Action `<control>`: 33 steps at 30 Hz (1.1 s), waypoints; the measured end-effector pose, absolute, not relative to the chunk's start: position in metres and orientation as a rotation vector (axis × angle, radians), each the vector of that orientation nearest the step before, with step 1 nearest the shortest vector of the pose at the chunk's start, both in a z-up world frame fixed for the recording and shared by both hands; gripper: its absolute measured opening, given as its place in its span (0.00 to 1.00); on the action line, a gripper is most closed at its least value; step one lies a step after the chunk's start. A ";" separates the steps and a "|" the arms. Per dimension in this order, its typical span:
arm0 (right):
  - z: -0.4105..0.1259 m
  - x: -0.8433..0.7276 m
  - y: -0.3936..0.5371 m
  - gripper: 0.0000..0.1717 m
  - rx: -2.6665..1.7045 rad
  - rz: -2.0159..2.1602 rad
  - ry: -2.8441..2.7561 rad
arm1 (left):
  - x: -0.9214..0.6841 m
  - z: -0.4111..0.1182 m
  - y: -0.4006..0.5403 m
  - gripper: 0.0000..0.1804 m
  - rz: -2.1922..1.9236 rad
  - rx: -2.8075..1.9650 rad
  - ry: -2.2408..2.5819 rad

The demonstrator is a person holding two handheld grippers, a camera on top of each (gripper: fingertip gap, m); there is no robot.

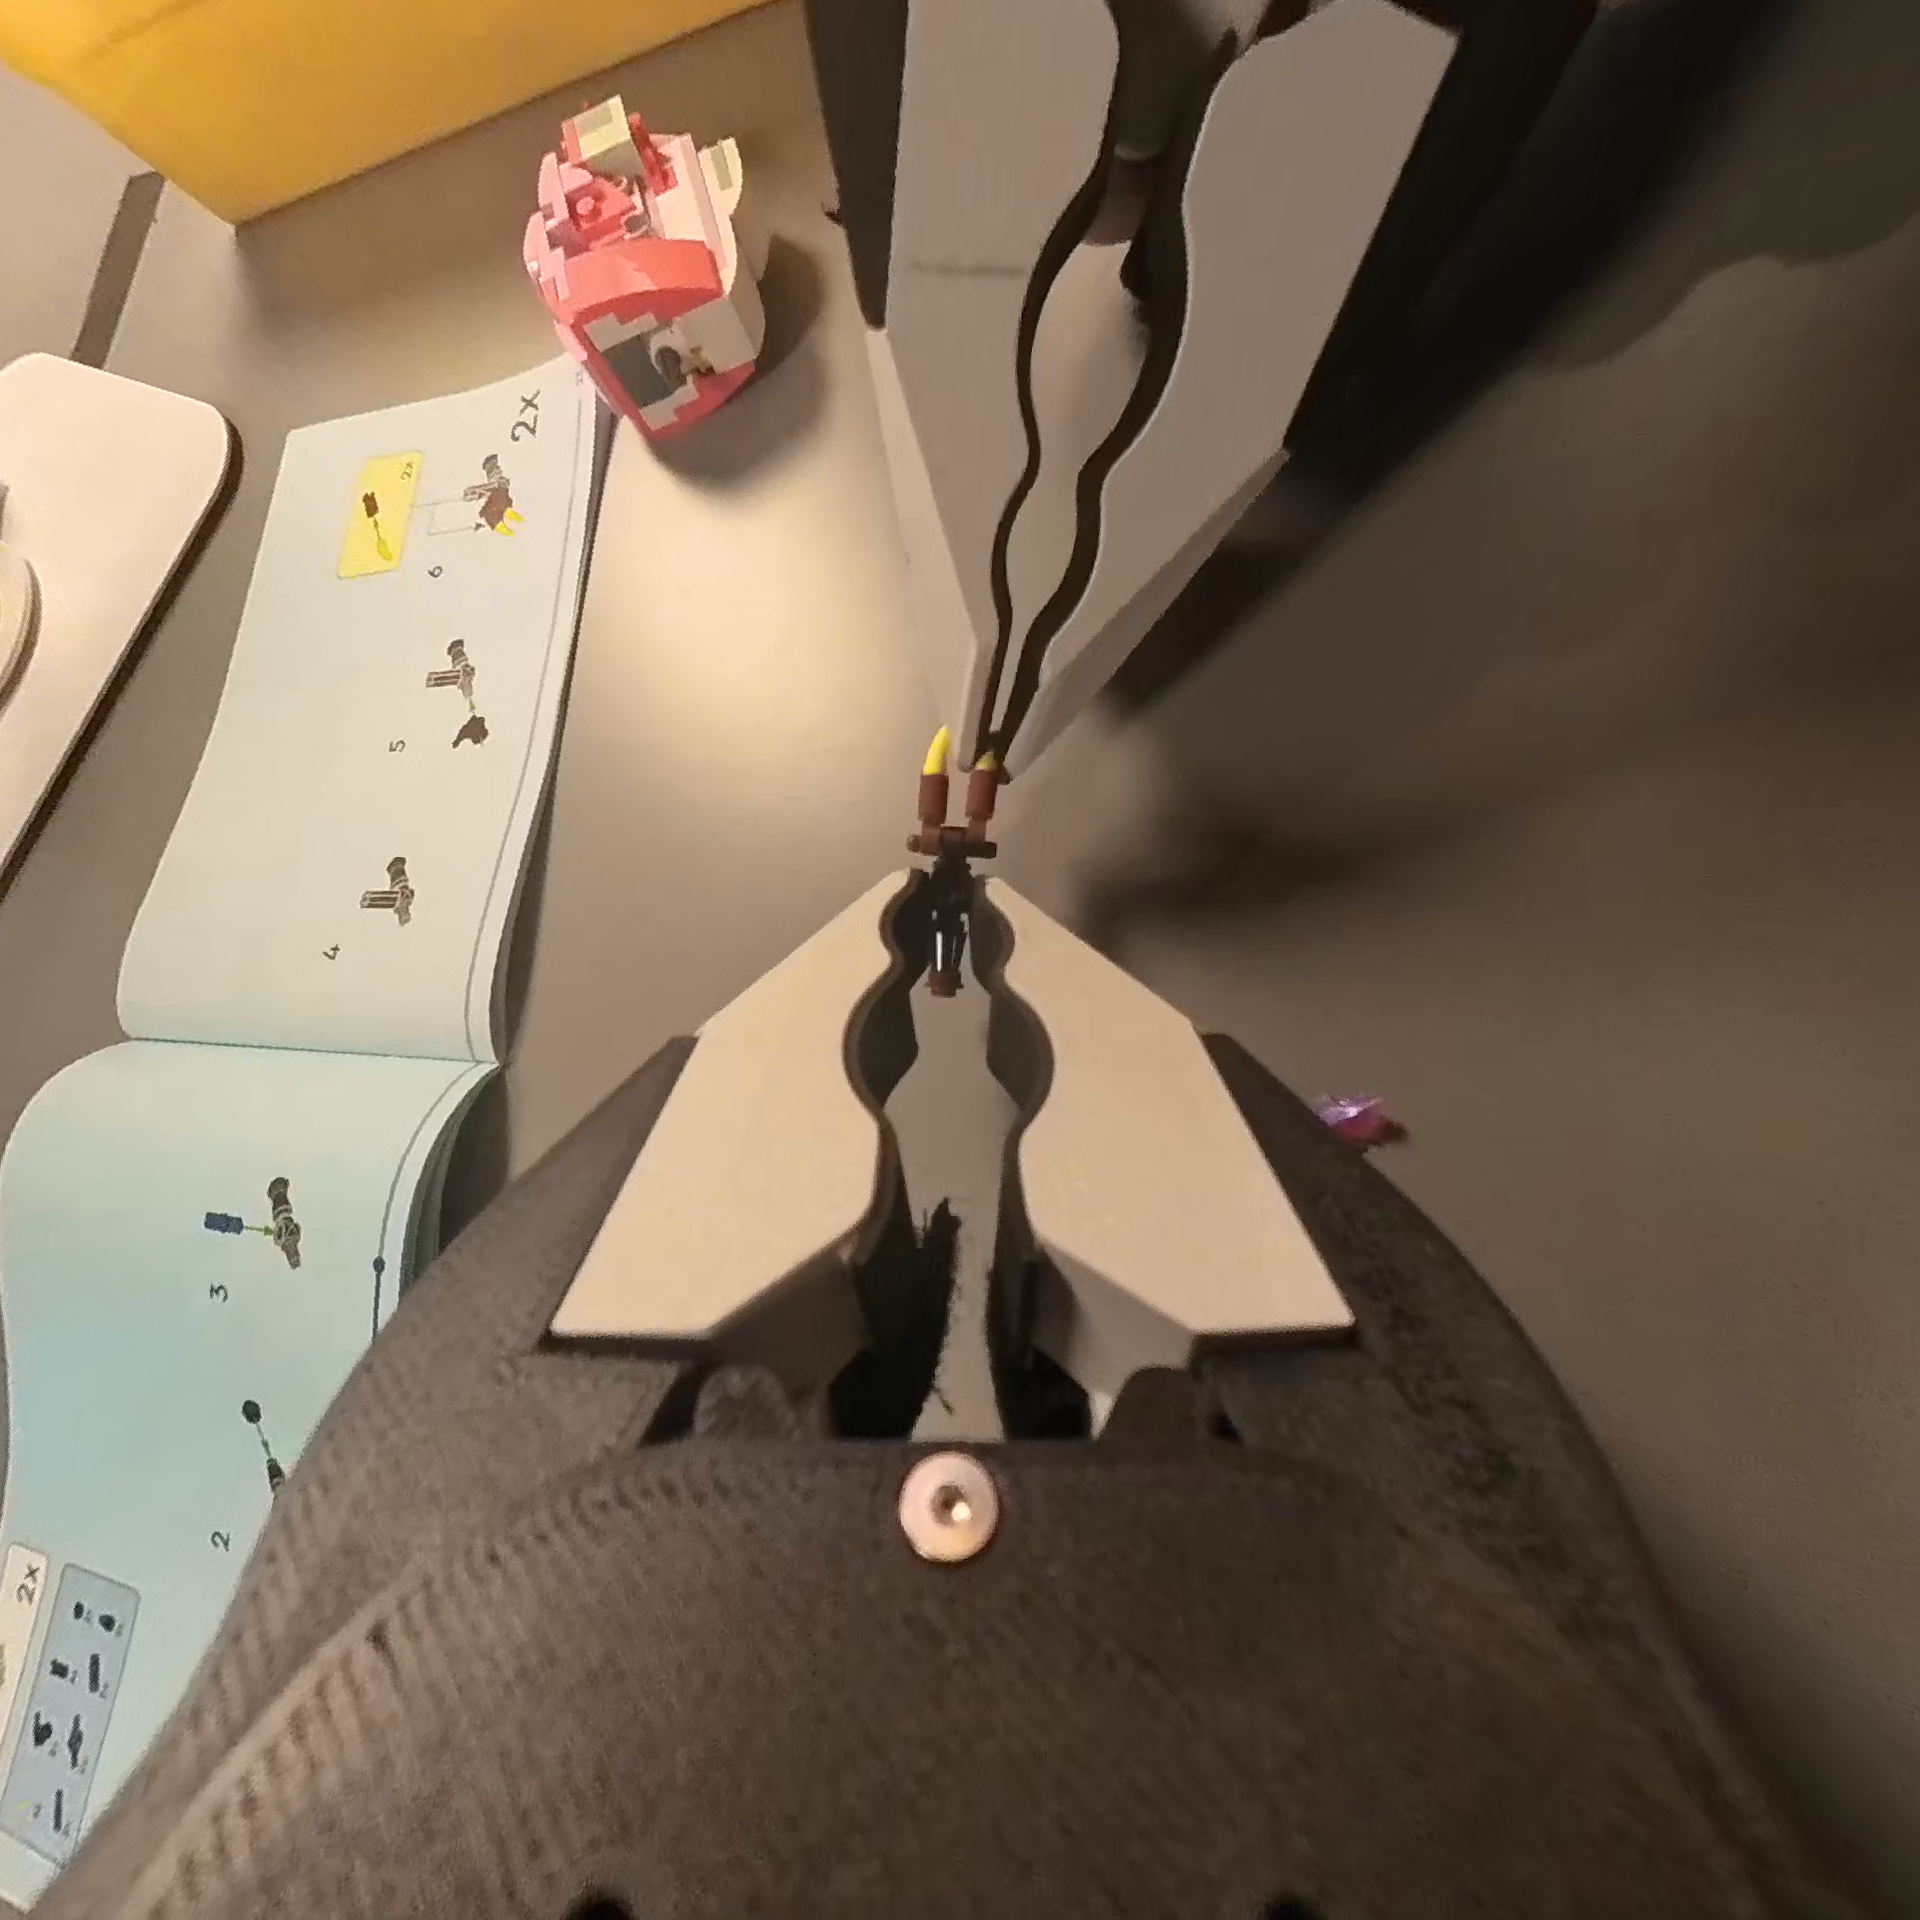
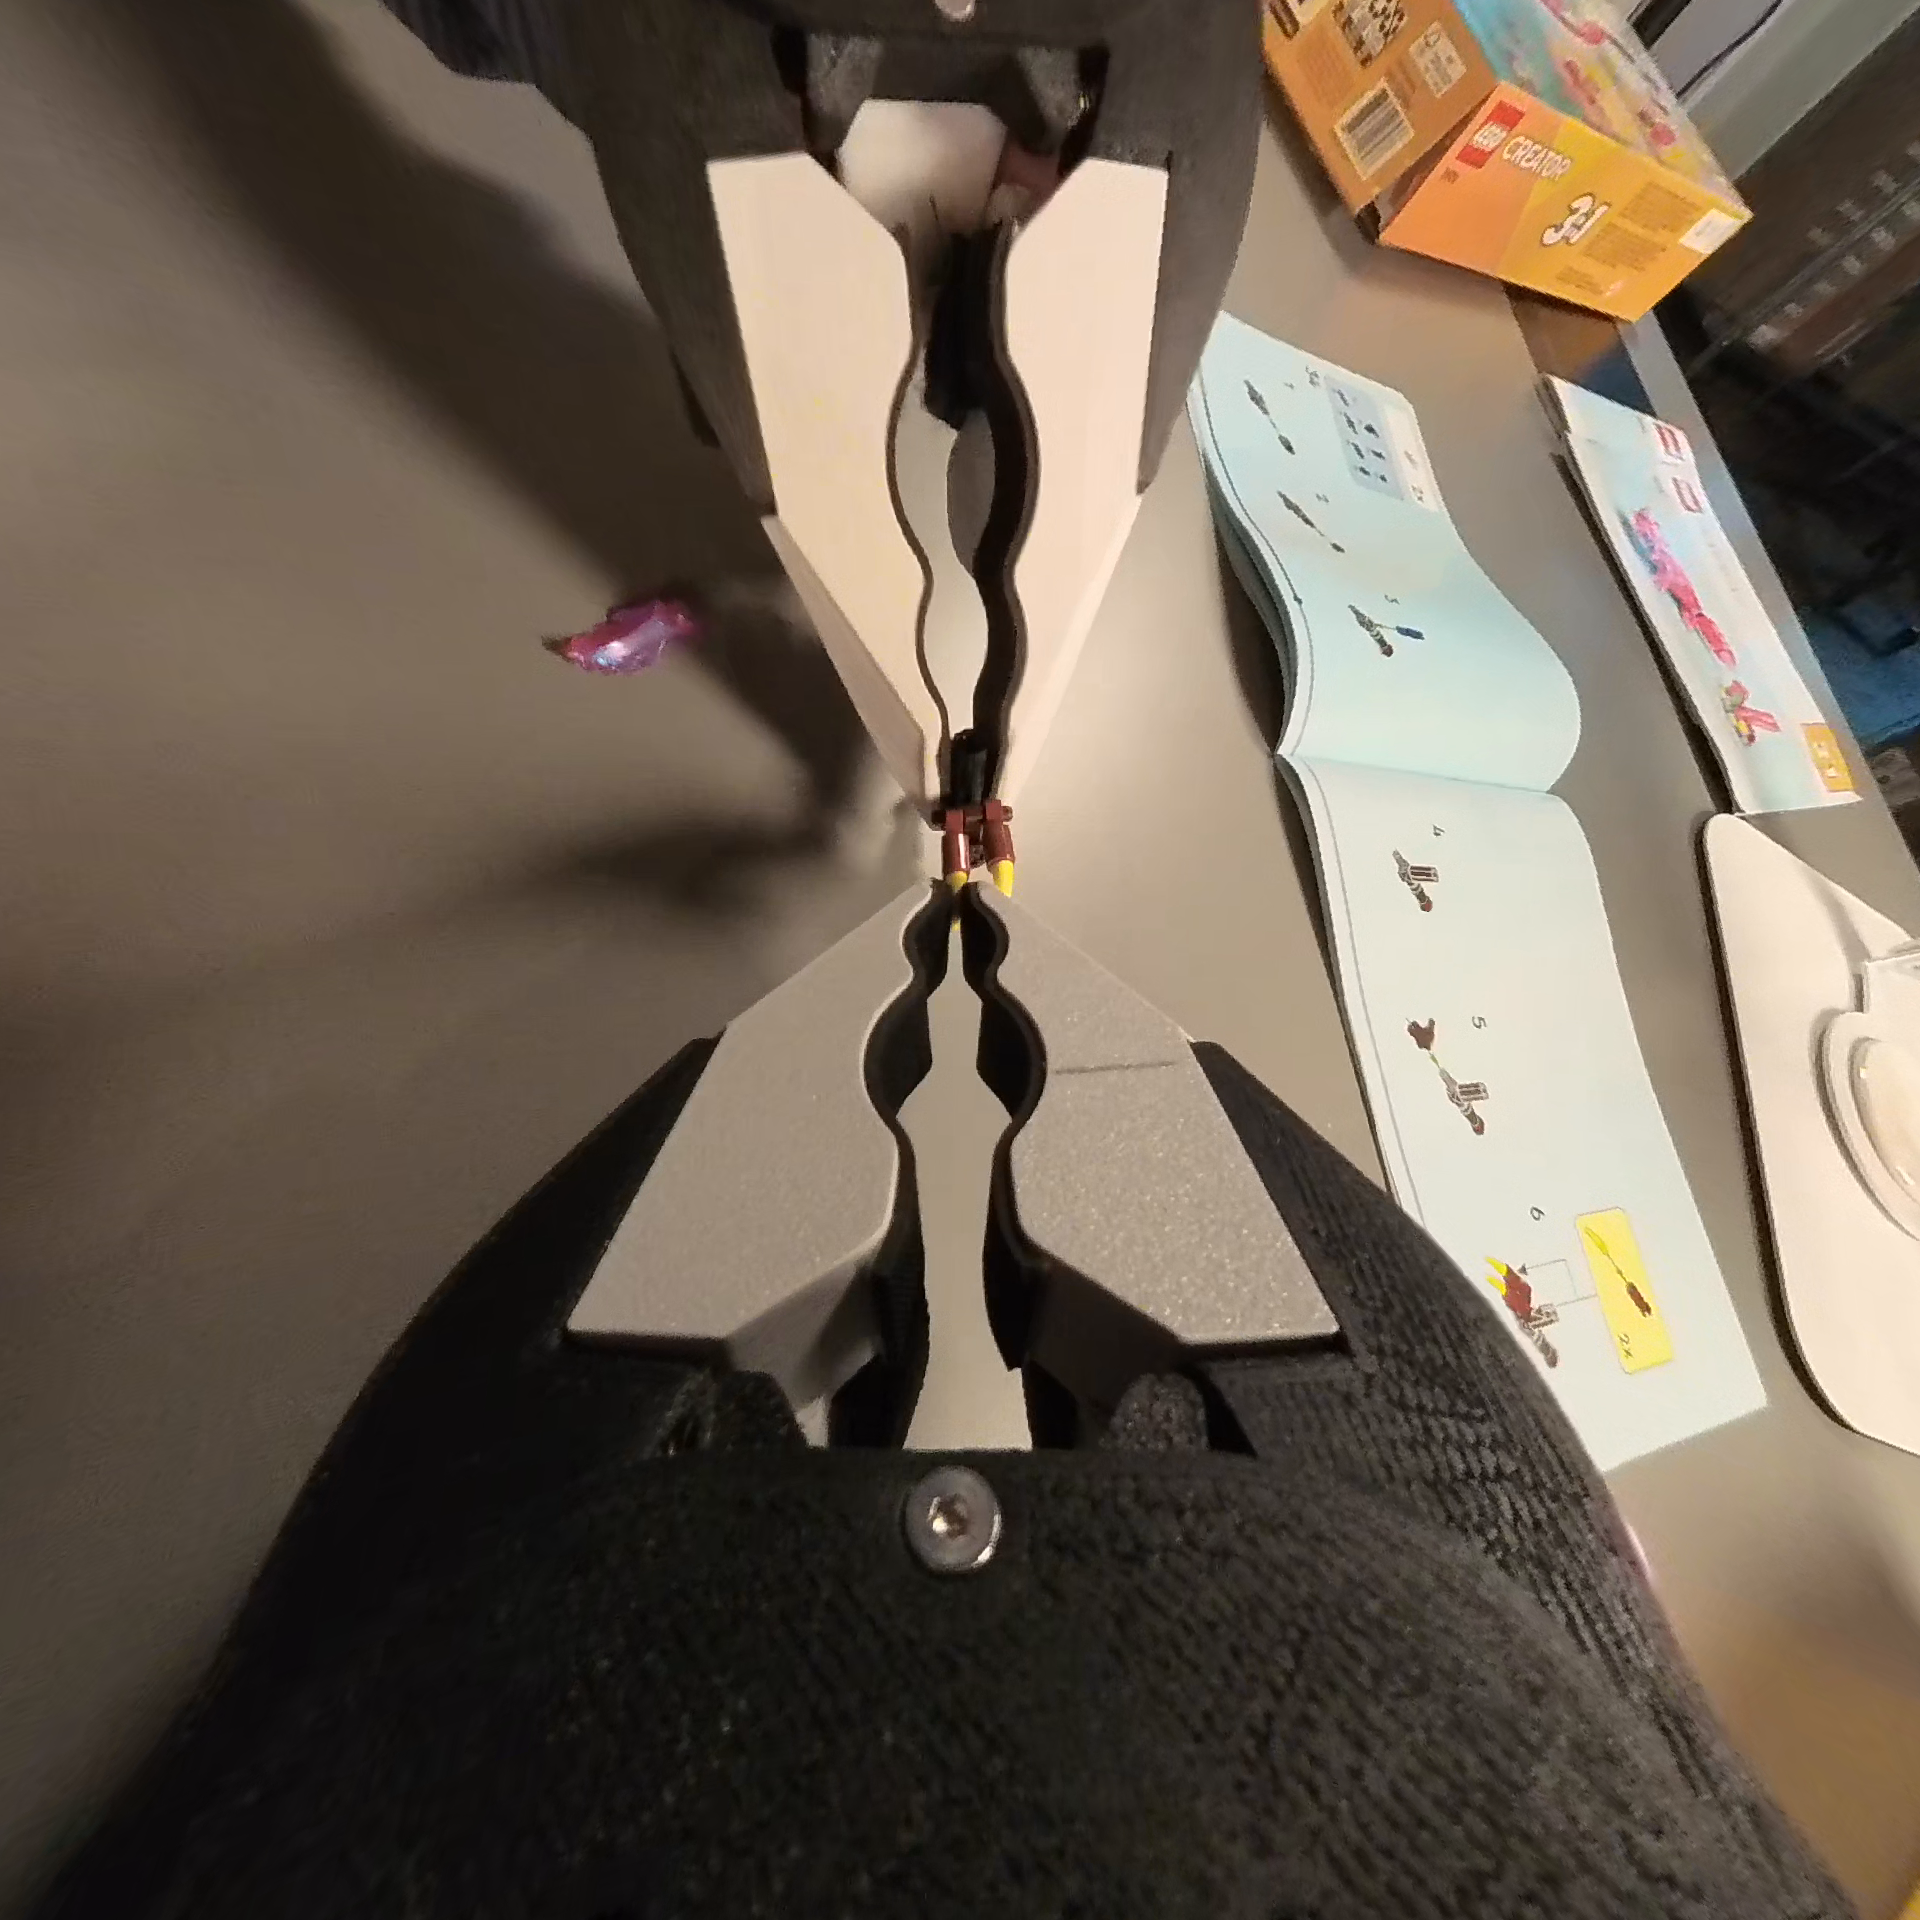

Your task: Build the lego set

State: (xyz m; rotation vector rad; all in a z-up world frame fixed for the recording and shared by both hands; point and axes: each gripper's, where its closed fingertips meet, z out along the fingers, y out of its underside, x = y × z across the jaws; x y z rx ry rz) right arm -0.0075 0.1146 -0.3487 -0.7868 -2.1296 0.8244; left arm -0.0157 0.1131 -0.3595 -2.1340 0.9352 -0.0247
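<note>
A small brick assembly (image 1: 951, 821) has a black stem, a dark red body and two yellow claw tips. It hangs above the grey table between my two grippers. My left gripper (image 1: 948, 888) is shut on the black stem. My right gripper (image 2: 956, 914) is shut on one yellow claw tip (image 2: 954, 883); the other yellow tip (image 2: 1003, 881) is free beside it. In the left wrist view the right gripper (image 1: 992, 764) comes in from above. In the right wrist view the left gripper (image 2: 966, 790) comes in from above, with the assembly (image 2: 977, 836) at its tips.
An open light-blue instruction booklet (image 1: 343, 727) (image 2: 1455, 831) lies beside the grippers. A pink and red brick model (image 1: 644, 301) stands beyond it, near a yellow box (image 1: 364, 83). There is also a white tray (image 2: 1787, 1039), a purple wrapper (image 2: 623, 636), an orange carton (image 2: 1538, 177) and a second booklet (image 2: 1704, 603). The grippers are tip to tip, or close to it.
</note>
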 end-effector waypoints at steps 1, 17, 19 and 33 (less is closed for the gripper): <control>-0.349 -0.008 0.115 0.00 -0.786 0.821 -2.129 | -0.016 -0.360 0.113 0.03 -0.019 -2.137 0.936; -0.354 -0.027 0.136 0.00 -0.687 0.287 -2.028 | -0.039 -0.366 0.133 0.03 0.345 -2.162 0.862; -0.350 -0.031 0.141 0.00 -0.650 0.218 -1.976 | -0.043 -0.362 0.138 0.03 0.389 -2.109 0.837; -0.345 -0.046 0.152 0.00 -0.354 -0.223 -1.731 | -0.061 -0.356 0.152 0.03 0.834 -1.902 0.851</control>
